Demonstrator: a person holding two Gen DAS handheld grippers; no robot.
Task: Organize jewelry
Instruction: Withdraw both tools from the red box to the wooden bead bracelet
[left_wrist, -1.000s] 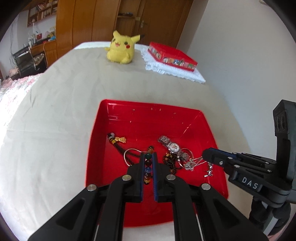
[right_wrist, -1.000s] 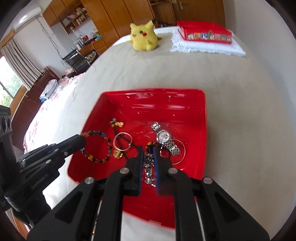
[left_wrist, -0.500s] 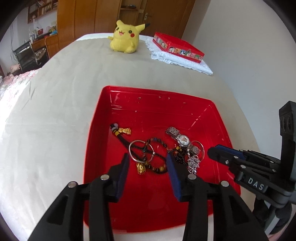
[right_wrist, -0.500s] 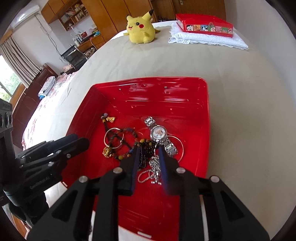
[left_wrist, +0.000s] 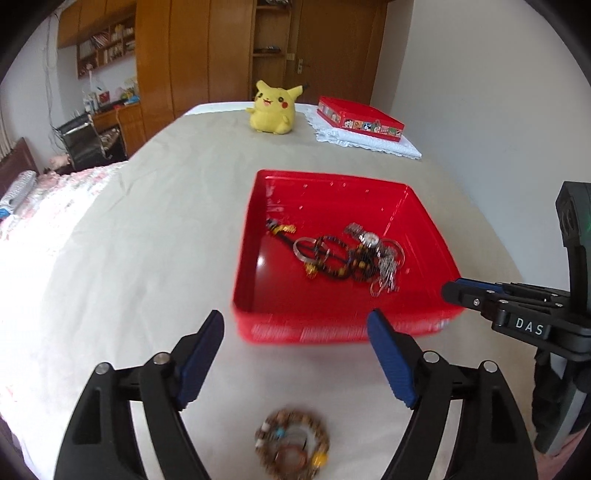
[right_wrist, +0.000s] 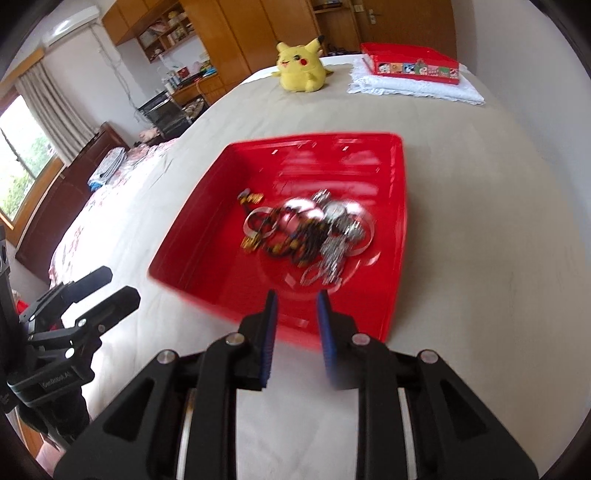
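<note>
Left tongs (left_wrist: 295, 334) are opening wide with nothing between the pads, hanging over the bed (left_wrist: 147, 229) just short of the red tray (left_wrist: 343, 330). A beaded bracelet (left_wrist: 291, 445) lies on the sheet below them. Right tongs (right_wrist: 295, 306) stand slightly apart, empty. The jewelry heap (left_wrist: 351, 258) sits tangled inside the tray.

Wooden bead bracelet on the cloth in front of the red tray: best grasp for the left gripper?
Take the round wooden bead bracelet from above, pinching one side of its bead ring, pads inside and outside. It lies flat on the beige cloth, apart from the red plastic tray. The left gripper is empty, its jaws opening.
</note>
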